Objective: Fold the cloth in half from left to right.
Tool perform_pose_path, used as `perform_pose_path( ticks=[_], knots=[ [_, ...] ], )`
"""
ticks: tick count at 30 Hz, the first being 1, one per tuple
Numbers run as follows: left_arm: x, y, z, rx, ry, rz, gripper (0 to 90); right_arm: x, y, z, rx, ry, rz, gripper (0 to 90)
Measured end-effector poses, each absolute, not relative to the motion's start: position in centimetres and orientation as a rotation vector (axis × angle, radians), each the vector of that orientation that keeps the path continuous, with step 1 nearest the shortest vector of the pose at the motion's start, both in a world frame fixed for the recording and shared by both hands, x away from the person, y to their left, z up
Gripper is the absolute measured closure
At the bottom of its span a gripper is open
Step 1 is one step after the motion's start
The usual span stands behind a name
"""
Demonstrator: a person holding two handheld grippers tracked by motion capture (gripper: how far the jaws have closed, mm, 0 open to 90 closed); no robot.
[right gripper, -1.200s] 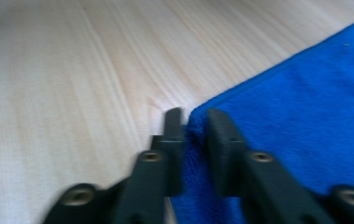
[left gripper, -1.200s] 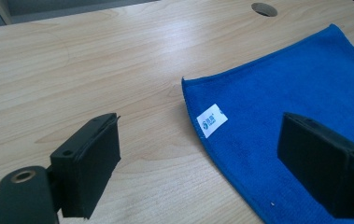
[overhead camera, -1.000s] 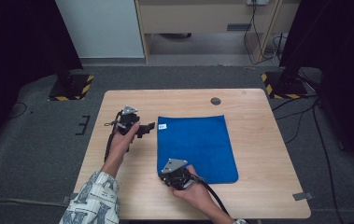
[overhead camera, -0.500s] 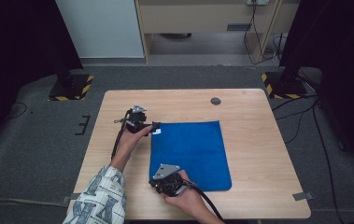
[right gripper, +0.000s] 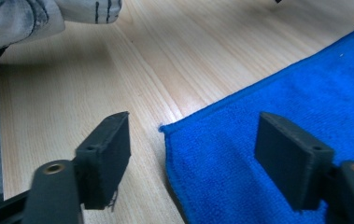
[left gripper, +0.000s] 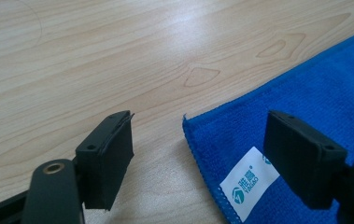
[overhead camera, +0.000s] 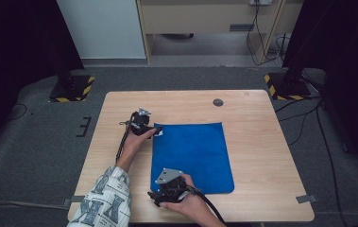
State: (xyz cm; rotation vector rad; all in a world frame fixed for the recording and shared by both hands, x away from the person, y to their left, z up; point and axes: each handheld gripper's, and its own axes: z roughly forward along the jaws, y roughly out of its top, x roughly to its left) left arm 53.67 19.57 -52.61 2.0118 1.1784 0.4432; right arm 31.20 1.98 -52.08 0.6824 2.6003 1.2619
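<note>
Both jaws spread: left gripper (left gripper: 198, 154) closing, right gripper (right gripper: 191, 158) just opened, each straddling a corner of the blue microfibre cloth (overhead camera: 193, 153). Risk: pads pinch bare table (overhead camera: 261, 142), corner slips free.

Blue cloth (left gripper: 305, 116) cut off by frame edge

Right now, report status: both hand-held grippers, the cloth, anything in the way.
Left hand-held gripper open, jaws just closing a little, straddling the far left corner of the blue cloth. Right hand-held gripper just opened, straddling the near left corner. Cloth flat on table. Nothing in the way.
</note>
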Motion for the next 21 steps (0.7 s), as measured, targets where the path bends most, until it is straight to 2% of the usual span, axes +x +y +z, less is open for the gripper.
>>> perform_pose_path(
  ticks=[4,6,11,13,19,21],
  knots=[
    [53.9,19.6,-53.0,2.025,1.183,0.450,23.7,31.3,2.0,-52.4,0.678,2.616,1.248,20.0],
    [54.0,19.6,-53.2,2.018,1.193,0.445,23.8,31.3,1.9,-52.6,0.673,2.619,1.252,20.1],
    [54.1,19.5,-53.5,2.026,1.191,0.450,28.2,31.2,1.8,-52.8,0.657,2.616,1.232,29.6],
    [54.0,19.4,-53.4,2.039,1.182,0.456,32.4,31.1,1.9,-52.9,0.653,2.603,1.231,35.0],
    [53.5,18.8,-53.4,2.072,1.113,0.452,49.3,30.8,2.7,-53.4,0.633,2.604,1.204,40.1],
    [53.4,18.8,-53.4,2.061,1.105,0.439,55.6,30.9,2.9,-53.5,0.637,2.602,1.200,44.9]
  ],
)
